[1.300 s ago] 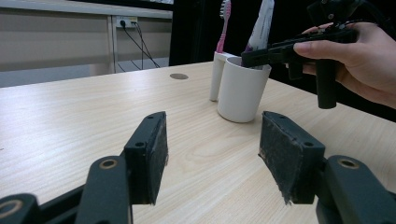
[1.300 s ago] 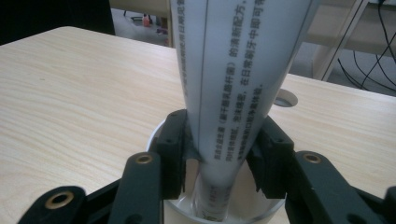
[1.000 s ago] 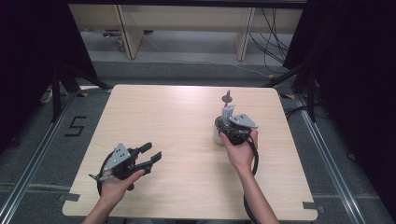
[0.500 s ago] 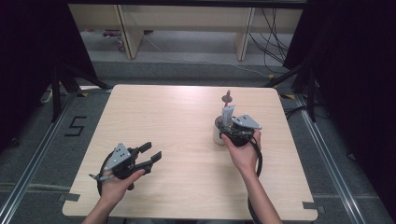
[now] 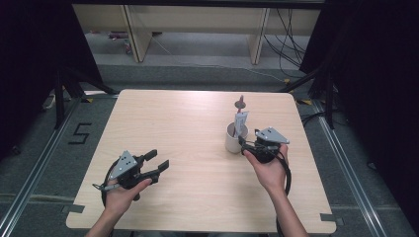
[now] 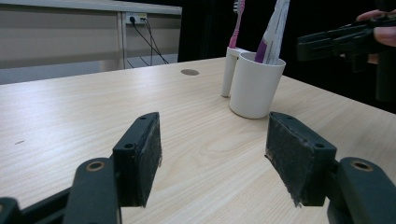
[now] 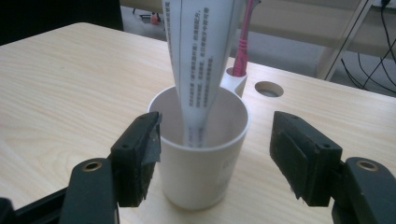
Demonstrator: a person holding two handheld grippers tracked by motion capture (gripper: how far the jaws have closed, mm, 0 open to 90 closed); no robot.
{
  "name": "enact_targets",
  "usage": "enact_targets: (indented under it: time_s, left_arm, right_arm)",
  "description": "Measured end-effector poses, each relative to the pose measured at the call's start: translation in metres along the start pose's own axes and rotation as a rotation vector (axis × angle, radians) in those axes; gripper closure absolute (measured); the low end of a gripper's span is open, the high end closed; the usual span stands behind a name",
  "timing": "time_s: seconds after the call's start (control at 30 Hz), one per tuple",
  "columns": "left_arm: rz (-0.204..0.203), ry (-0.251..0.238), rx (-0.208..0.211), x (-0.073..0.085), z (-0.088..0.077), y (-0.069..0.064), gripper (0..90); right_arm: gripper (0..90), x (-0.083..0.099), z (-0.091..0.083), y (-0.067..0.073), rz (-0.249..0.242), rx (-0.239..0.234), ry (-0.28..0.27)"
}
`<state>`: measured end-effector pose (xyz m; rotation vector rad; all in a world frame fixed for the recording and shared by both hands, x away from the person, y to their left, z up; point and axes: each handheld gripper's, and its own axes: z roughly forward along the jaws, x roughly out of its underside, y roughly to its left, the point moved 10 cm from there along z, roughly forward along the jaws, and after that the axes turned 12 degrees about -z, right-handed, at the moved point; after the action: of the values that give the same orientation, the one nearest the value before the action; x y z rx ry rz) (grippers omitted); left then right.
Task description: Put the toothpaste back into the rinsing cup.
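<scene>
A white cup (image 5: 231, 139) stands right of the table's middle. In it leans a white toothpaste tube (image 5: 240, 122), and a pink toothbrush (image 5: 240, 103) stands in its side holder. My right gripper (image 5: 244, 144) is just right of the cup and open. Its jaws have just been opening, with the cup (image 7: 201, 172) right ahead of them and the pads off it. The toothpaste tube (image 7: 201, 51) and toothbrush (image 7: 243, 46) rise behind. My left gripper (image 5: 159, 159) rests at the front left, open with nothing between its jaws, which have just been opening too. From my left gripper (image 6: 212, 154), the cup (image 6: 254, 84) is far ahead.
The wooden table (image 5: 173, 123) has a round cable hole (image 7: 267, 88) behind the cup. Dark curtains stand at both sides, shelving legs and cables beyond the far edge. The right gripper (image 6: 345, 39) appears at the upper right of the left gripper view.
The right gripper has drawn back to the right, away from the cup, and its jaws stand wider. The left hand has kept its place, its jaws slightly wider.
</scene>
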<state>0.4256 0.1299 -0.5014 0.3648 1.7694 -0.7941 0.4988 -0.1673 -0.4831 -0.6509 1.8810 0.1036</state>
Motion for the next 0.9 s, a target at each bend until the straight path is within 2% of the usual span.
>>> enact_targets:
  time_s: [0.03, 0.1, 0.17, 0.2, 0.23, 0.3, 0.33, 0.47, 0.53, 0.57, 0.67, 0.8, 0.83, 0.9]
  left_arm:
    - [-0.001, -0.001, 0.000, 0.000, 0.000, 0.000, 35.2]
    - [0.000, -0.010, 0.009, -0.001, 0.001, 0.000, 35.0]
    - [0.007, -0.003, 0.001, -0.001, 0.001, 0.002, 34.8]
    - [0.012, 0.007, -0.009, 0.000, 0.000, 0.003, 34.6]
    - [0.011, 0.009, -0.011, 0.000, 0.000, 0.004, 34.5]
    - [0.016, 0.015, -0.017, 0.001, 0.000, 0.006, 34.2]
    - [0.017, 0.016, -0.019, 0.002, 0.000, 0.007, 34.1]
    - [0.020, 0.018, -0.026, 0.005, -0.002, 0.011, 34.0]
    - [0.018, 0.014, -0.031, 0.005, -0.004, 0.014, 34.0]
    - [0.020, 0.023, -0.043, 0.006, -0.006, 0.016, 34.0]
    - [0.017, 0.023, -0.056, 0.009, -0.009, 0.022, 34.0]
    - [0.017, 0.022, -0.075, 0.014, -0.012, 0.028, 33.9]
    - [0.017, 0.019, -0.078, 0.014, -0.013, 0.030, 33.9]
    - [0.023, 0.020, -0.086, 0.016, -0.014, 0.032, 33.8]
  right_arm:
    - [34.0, 0.000, -0.004, -0.001, -0.021, -0.012, -0.014]
    - [34.0, 0.004, -0.011, -0.001, -0.005, -0.005, -0.001]
    - [34.0, 0.009, -0.017, 0.001, 0.014, -0.023, -0.003]
    - [34.2, 0.011, -0.021, -0.002, -0.020, -0.012, -0.004]
    - [34.3, 0.014, -0.024, -0.002, -0.022, -0.019, 0.001]
    - [34.4, 0.019, -0.030, -0.002, -0.006, -0.013, 0.011]
    - [34.6, 0.021, -0.033, -0.001, 0.010, -0.013, -0.006]
    - [34.7, 0.031, -0.042, -0.005, -0.017, -0.007, -0.005]
    - [34.7, 0.038, -0.048, -0.003, 0.018, -0.006, -0.001]
    - [34.7, 0.041, -0.050, -0.006, -0.005, -0.005, -0.003]
    - [34.7, 0.054, -0.057, -0.006, -0.007, -0.012, 0.013]
    - [34.6, 0.070, -0.065, -0.004, 0.023, -0.026, 0.025]
    - [34.5, 0.072, -0.067, -0.007, 0.026, 0.006, 0.014]
    - [34.6, 0.077, -0.071, -0.007, 0.034, 0.002, 0.019]
